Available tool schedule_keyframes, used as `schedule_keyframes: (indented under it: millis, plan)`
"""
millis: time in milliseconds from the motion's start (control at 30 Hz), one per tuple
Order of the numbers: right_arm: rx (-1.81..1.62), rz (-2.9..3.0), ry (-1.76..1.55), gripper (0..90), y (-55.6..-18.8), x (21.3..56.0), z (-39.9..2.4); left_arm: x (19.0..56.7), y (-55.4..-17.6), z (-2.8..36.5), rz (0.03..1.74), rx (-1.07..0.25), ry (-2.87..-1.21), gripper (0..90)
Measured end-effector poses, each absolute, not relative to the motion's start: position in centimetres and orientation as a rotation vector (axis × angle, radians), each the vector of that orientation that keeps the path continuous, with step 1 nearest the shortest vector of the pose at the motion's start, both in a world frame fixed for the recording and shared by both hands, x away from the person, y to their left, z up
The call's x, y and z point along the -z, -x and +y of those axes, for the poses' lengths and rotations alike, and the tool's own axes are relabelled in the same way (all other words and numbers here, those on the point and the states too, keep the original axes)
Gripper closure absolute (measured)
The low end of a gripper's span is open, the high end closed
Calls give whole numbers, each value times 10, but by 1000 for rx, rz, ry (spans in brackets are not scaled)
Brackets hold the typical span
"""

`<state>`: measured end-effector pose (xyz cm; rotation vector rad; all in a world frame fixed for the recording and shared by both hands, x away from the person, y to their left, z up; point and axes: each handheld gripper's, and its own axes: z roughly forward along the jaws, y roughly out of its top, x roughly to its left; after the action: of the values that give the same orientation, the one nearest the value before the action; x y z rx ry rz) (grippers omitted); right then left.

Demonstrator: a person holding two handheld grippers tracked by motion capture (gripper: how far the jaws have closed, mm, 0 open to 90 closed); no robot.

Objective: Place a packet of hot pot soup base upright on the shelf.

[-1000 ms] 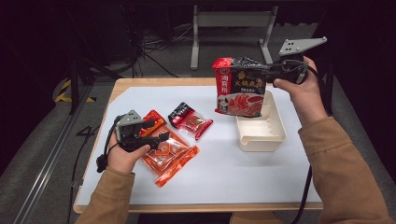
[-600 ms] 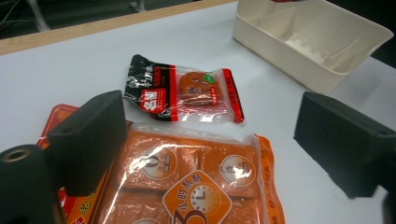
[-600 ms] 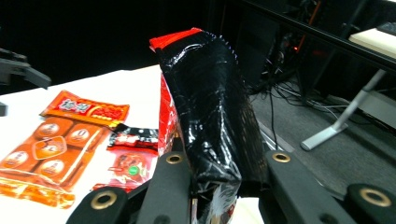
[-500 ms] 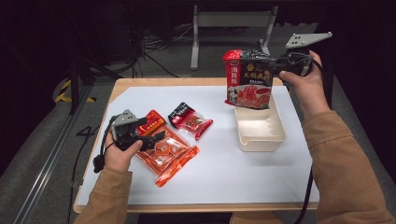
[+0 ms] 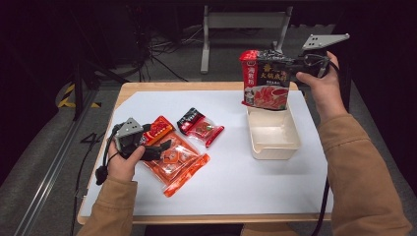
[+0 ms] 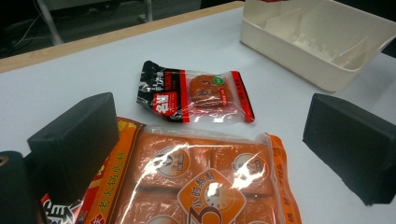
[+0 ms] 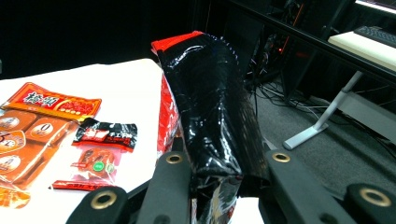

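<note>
Print on the packets is too small to be read from the high view, and the lower edge of the large orange packet (image 6: 205, 182) is cut off in the left gripper view. Three packets are counted: the large orange packet, a small black-and-red sachet (image 5: 199, 127) lying just beyond it on the white table sheet (image 5: 231, 182), and a tall red-and-black pouch (image 5: 264, 78) held in the air. One cream tray (image 5: 273, 133) is counted, standing on the right half of the sheet; nothing is seen lying in it, though its far end is partly covered by the pouch hanging over it. The pouch is gripped at its side by the right gripper (image 7: 224, 179), whose jaws are pressed onto the glossy black film; the pouch's front is hidden in the right gripper view. The left gripper (image 6: 210, 140) is held low over the near end of the orange packet, its jaws having just been opening and now standing wide, one on each side of the packet, with the pads not pressing on it. Two sleeves are seen entering from below in the high view.
</note>
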<state>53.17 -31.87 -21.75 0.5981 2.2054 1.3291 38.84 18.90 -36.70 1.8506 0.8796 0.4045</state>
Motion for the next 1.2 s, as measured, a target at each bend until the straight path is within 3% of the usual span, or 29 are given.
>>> schedule_keyframes:
  millis: [1200]
  plan:
    - [-1284,2226,-582,783,-557,266,-330,370,-390,195,908,-406,-1839,43]
